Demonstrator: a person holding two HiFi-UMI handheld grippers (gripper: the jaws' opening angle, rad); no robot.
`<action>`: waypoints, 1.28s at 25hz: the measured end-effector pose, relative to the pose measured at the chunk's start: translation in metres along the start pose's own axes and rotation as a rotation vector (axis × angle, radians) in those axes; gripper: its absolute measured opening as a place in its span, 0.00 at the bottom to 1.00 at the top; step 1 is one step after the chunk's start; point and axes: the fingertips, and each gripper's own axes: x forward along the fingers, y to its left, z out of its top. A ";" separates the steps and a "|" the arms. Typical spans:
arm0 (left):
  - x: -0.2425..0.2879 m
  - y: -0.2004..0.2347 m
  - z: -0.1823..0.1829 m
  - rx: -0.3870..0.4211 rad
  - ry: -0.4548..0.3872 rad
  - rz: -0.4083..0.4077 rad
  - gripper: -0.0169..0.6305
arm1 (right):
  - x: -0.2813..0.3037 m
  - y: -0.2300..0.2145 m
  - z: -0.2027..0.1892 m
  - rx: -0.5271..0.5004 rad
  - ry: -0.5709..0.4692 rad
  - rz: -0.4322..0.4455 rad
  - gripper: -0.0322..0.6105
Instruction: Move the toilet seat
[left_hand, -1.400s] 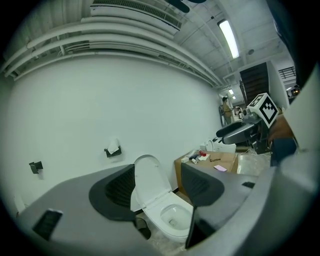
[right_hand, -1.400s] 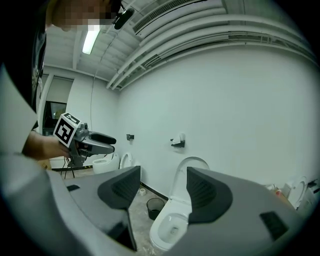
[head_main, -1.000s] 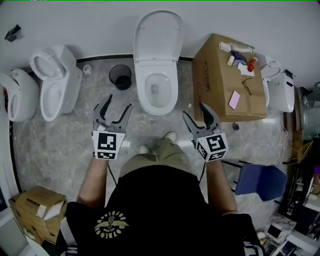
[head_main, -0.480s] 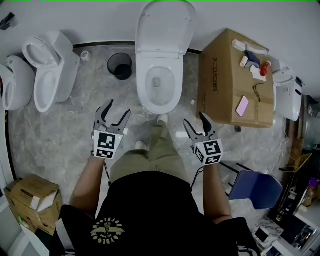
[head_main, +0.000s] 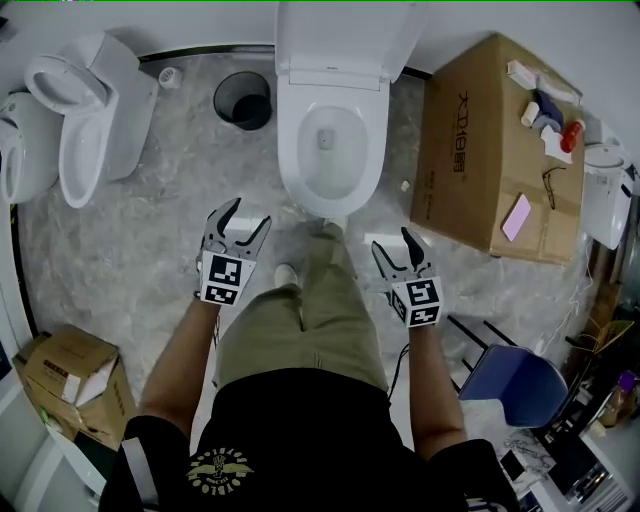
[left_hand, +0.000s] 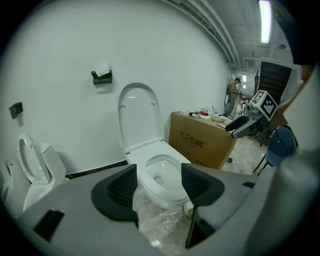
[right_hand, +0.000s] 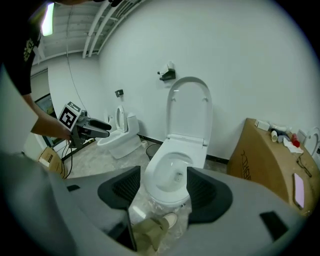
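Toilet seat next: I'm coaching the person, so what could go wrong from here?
The toilet seat stands raised; a weak pinch could let it slam onto the bowl. The cardboard box stands close beside the bowl, so the right claw might bump it. Plastic film under the bowl could slip underfoot.
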 end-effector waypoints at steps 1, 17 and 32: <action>0.011 -0.001 -0.010 0.003 0.012 -0.007 0.47 | 0.010 -0.003 -0.010 0.005 0.018 0.008 0.48; 0.144 -0.034 -0.154 0.075 0.250 -0.072 0.47 | 0.146 -0.041 -0.140 0.004 0.234 0.137 0.48; 0.229 -0.047 -0.225 0.045 0.352 -0.095 0.47 | 0.240 -0.066 -0.222 -0.202 0.413 0.226 0.48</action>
